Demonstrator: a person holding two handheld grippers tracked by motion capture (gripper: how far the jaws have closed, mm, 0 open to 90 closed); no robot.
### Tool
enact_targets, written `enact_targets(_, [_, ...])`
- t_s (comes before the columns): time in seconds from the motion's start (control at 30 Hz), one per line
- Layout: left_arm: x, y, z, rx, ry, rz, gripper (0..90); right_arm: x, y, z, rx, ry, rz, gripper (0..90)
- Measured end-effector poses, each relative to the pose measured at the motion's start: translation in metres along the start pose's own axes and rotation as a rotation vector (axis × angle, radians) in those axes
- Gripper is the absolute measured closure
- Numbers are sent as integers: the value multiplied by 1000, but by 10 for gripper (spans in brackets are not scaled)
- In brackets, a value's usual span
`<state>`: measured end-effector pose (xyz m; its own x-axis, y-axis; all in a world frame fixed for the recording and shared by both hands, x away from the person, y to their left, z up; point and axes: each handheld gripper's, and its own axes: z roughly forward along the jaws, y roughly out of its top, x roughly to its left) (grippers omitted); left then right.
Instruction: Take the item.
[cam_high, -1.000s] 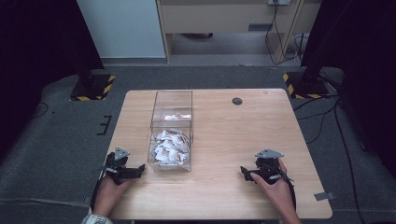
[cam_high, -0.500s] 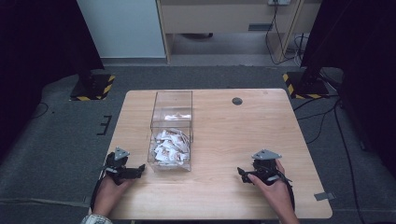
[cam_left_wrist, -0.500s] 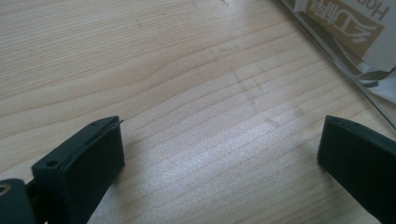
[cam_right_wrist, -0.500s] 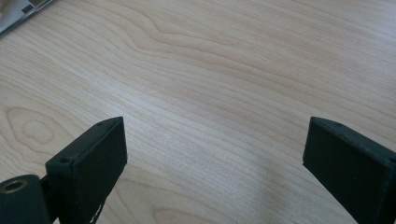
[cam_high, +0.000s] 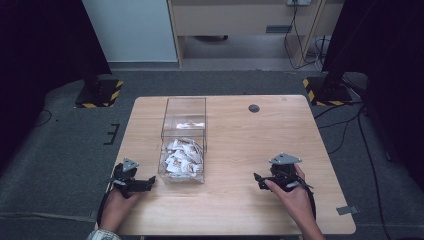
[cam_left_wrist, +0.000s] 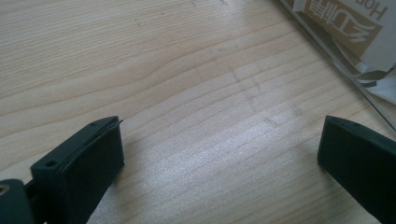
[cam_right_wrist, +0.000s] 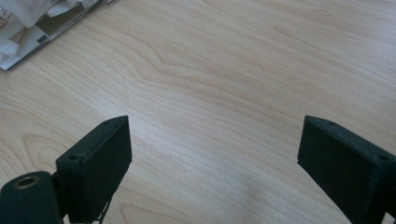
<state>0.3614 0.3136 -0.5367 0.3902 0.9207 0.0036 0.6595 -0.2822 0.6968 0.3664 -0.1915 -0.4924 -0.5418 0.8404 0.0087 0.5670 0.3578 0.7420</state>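
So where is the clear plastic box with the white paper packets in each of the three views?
High view: the clear plastic box stands left of the table's middle, white paper packets heaped in its near half.
Left gripper view: its wall and packets fill the top right corner.
Right gripper view: its corner sits at the top left.
Shared landmark: the pale wooden table.

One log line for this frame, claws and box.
left claw: open, empty, beside box | right claw: open, empty | packets: in box

A wooden table (cam_high: 240, 150) stands on grey carpet (cam_high: 60, 145). At twelve o'clock sits a wooden cabinet (cam_high: 240, 20). Black curtains (cam_high: 40, 45) hang at nine and three.
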Motion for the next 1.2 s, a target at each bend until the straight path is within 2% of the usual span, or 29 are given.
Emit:
enact_targets(0.1, [0,0,0,0,0,0,0,0,5,3,11,19,3,86])
enact_targets(0.27, [0,0,0,0,0,0,0,8,22,7,19,40,-41,79])
enact_targets(0.4, [0,0,0,0,0,0,0,13,34,9,20,68,-59,155])
enact_targets(0.6, [0,0,0,0,0,0,0,18,49,15,11,85,-61,173])
enact_targets(0.7, [0,0,0,0,0,0,0,20,56,16,8,81,-78,196])
enact_targets(0.9, [0,0,0,0,0,0,0,26,71,18,-8,95,-74,228])
enact_targets(1.03, [0,0,0,0,0,0,0,31,82,22,-1,105,-40,183])
enact_targets(1.2, [0,0,0,0,0,0,0,38,91,29,4,103,-43,175])
